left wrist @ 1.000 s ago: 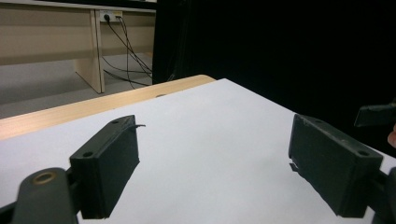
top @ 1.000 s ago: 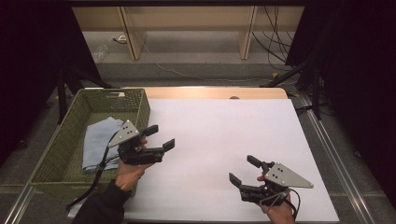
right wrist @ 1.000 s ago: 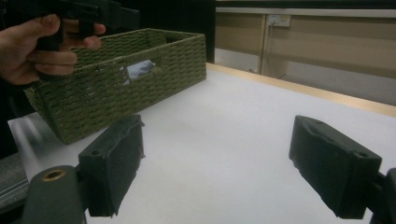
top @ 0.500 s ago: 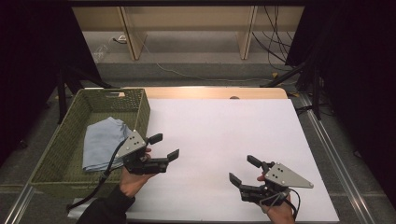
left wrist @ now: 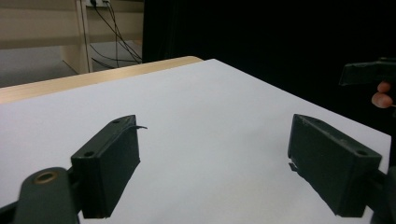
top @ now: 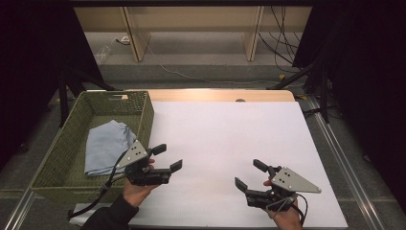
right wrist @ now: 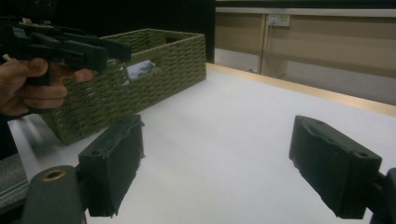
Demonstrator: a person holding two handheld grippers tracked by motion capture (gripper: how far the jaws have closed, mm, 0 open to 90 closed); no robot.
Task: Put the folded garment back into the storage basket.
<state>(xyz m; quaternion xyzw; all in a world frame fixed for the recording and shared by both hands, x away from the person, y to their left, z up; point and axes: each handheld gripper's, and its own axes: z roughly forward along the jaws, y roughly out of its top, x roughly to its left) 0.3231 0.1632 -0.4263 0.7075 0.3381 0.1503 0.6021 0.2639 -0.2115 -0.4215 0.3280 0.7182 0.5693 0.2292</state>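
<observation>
In the left part of the high view stands the green basket [top: 62, 158], and inside it lies a folded blue cloth [top: 107, 146], close to the wall on the side of the white surface [top: 230, 139]. In the right gripper view you see the basket [right wrist: 154, 60] at the upper left, and a small part of the cloth [right wrist: 140, 69] shows through the handle hole.

Your left gripper [top: 167, 157] is at the lower left of the high view, just beside the lower corner of the basket, over the surface. Its fingers [left wrist: 109, 163] are wide apart and hold nothing. The cloth lies to the left of it, inside the basket, not between the fingers.

Your right gripper [top: 250, 175] is at the lower right, well apart from the basket. Its fingers [right wrist: 112, 161] are also spread, with bare surface between them.
</observation>
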